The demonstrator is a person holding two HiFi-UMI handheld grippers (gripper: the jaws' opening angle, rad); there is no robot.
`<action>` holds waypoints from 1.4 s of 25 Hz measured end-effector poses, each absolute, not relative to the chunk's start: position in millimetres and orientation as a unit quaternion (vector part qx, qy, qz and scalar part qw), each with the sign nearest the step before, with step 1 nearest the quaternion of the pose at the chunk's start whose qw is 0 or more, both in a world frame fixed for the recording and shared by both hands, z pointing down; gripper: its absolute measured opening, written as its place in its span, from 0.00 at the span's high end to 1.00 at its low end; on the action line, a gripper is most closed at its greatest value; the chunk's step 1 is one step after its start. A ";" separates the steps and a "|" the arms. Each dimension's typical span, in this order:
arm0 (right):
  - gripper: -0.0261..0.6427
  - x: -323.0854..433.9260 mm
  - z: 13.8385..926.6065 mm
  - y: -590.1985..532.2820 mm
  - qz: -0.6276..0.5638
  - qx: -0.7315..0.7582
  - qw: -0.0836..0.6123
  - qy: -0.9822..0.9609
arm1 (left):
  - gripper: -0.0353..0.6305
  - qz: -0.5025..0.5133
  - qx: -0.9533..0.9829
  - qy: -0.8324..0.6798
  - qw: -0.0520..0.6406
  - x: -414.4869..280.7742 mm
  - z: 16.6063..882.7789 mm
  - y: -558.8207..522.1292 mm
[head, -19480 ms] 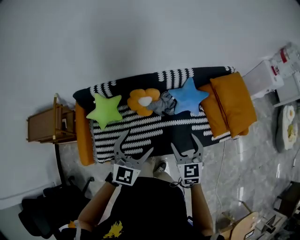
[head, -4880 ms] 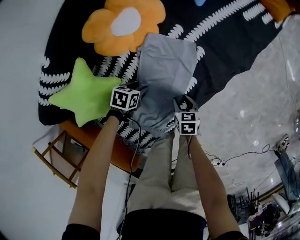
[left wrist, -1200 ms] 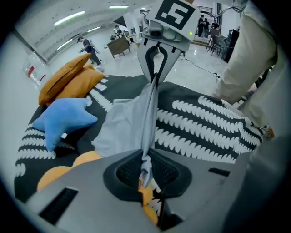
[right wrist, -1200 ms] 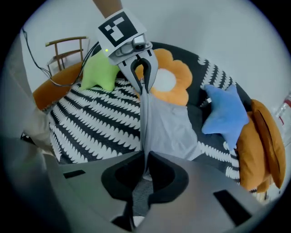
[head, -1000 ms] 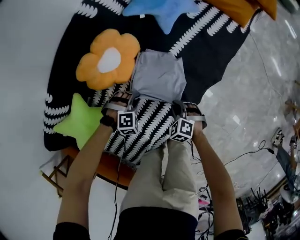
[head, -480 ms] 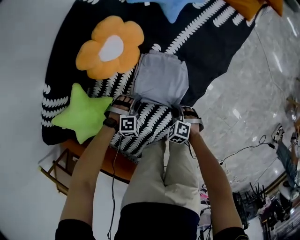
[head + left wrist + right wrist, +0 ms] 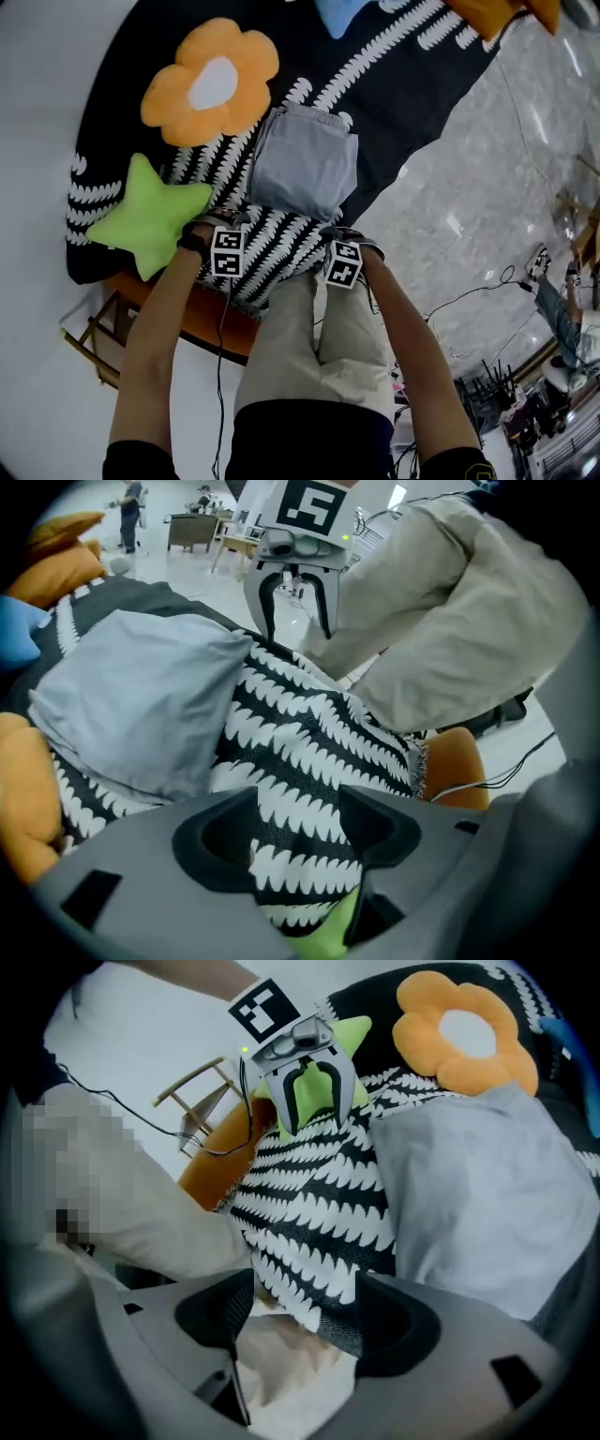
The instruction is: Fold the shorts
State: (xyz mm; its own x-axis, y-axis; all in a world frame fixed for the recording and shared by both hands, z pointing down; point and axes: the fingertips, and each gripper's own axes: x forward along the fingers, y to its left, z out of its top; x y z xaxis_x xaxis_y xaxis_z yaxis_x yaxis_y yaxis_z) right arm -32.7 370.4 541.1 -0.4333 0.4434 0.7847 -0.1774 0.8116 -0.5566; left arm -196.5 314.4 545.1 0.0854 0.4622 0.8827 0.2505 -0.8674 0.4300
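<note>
A: Shorts, position?

B: Grey shorts (image 7: 305,173) lay folded into a compact rectangle on the black-and-white patterned cover (image 7: 281,239). No tool touched them. In the head view they sat at 12 o'clock from both grippers, near but apart.

A: Left gripper?

B: Left gripper (image 7: 298,841) pointed steeply down at the cover. Jaws stood apart and had just been opening. Only the cover's white leaf print and a sliver of green showed between them; nothing was clamped. In its own view the shorts lay at 10 o'clock.

A: Right one?

B: Right gripper (image 7: 302,1321) was much the same: jaws apart, just opened, gripping nothing. The cover's near edge and the person's beige trousers (image 7: 319,347) showed in the gap. In its view the shorts were at 2 o'clock.

A: Surroundings?

B: In the head view, an orange flower cushion (image 7: 211,80) sat at 10 o'clock from the shorts, just beside their top corner. A green star cushion (image 7: 145,216) lay at 8 o'clock, close by the left gripper.
</note>
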 end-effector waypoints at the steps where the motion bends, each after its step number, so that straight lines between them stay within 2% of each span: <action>1: 0.43 -28.5 541.4 372.9 0.292 -0.082 0.527 -0.794 | 0.54 0.631 0.734 0.239 0.080 -199.1 543.8 314.9; 5: 0.49 -7.4 546.8 318.9 0.273 0.028 0.509 -0.816 | 0.54 0.613 0.772 0.157 0.054 -185.6 539.4 268.5; 7: 0.49 9.7 548.9 261.2 0.279 0.122 0.485 -0.820 | 0.59 0.600 0.793 0.097 0.046 -169.3 534.4 217.5; 9: 0.50 29.8 548.5 218.8 0.300 0.197 0.463 -0.811 | 0.59 0.581 0.810 0.028 0.072 -150.4 526.0 170.7; 13: 0.58 78.7 556.5 119.3 0.287 0.276 0.448 -0.800 | 0.59 0.547 0.813 -0.119 0.160 -111.9 530.0 66.3; 16: 0.61 102.9 563.4 81.6 0.267 0.272 0.464 -0.800 | 0.66 0.538 0.802 -0.164 0.203 -83.2 541.8 24.8; 18: 0.62 104.4 567.9 63.8 0.254 0.262 0.473 -0.802 | 0.74 0.537 0.790 -0.188 0.226 -77.6 552.5 7.4; 20: 0.64 100.3 571.2 52.4 0.249 0.256 0.479 -0.802 | 0.78 0.546 0.777 -0.207 0.234 -80.1 562.2 -2.1; 22: 0.67 97.6 577.5 53.3 0.243 0.249 0.489 -0.800 | 0.91 0.563 0.764 -0.222 0.223 -85.8 570.0 -2.8; 30: 0.66 93.9 605.6 55.6 0.215 0.257 0.515 -0.789 | 0.91 0.558 0.764 -0.246 0.212 -87.7 583.6 -9.0; 35: 0.64 104.1 603.6 51.9 0.232 0.296 0.491 -0.786 | 0.91 0.551 0.764 -0.257 0.218 -91.3 587.7 -16.8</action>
State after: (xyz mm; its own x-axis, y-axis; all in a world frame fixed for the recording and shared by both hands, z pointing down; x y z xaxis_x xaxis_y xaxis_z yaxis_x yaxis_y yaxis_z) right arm 104.1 51.9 603.6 -0.3417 -0.2373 0.9094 -0.6932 0.7170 -0.0733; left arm -91.3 -16.8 587.7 0.2613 -0.1522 0.9532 -0.6325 -0.7729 0.0500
